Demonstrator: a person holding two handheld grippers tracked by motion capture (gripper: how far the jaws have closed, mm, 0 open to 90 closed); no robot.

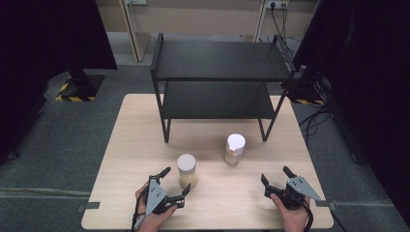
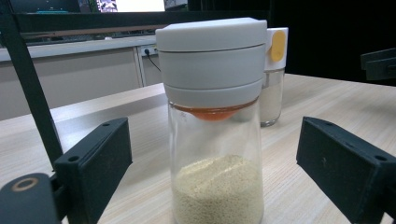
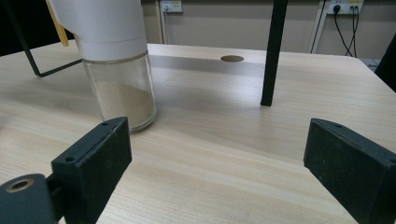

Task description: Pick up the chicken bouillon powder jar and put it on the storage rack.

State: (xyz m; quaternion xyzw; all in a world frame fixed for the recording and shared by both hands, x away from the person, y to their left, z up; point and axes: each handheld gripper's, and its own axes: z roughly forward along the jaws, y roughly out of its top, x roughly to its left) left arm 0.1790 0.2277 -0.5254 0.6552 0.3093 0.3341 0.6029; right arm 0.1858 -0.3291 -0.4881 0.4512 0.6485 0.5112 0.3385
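**Two Jars and Two Tools on a Wooden Surface**

A person sits at a light wooden surface (image 1: 130, 159) and holds a tool in each hand.

The left tool (image 1: 175, 186) has its jaws spread wide apart. It holds nothing. A near jar (image 1: 186, 170) stands upright just in front of it. In the left gripper view, this near jar (image 2: 215, 121) sits right between the two black jaws, but the jaws do not touch it. There is a gap on each side. The jar is clear glass with a thick pale lid. Small pale grains fill the bottom part. An orange piece shows just under the lid.

The right tool (image 1: 276, 178) is spread wide too, and it holds nothing. It rests low near the front edge of the surface, well apart from the left tool.

A far jar (image 1: 235, 149) stands upright farther back, near the middle of the surface. In the right gripper view, the far jar (image 3: 116, 70) is ahead and off to the left of the jaws, not between them. It has fine pale powder at the bottom and a white top.

Behind both jars stands a black shelf rack (image 1: 217, 72) with two flat levels. Its thin legs stand on the surface.
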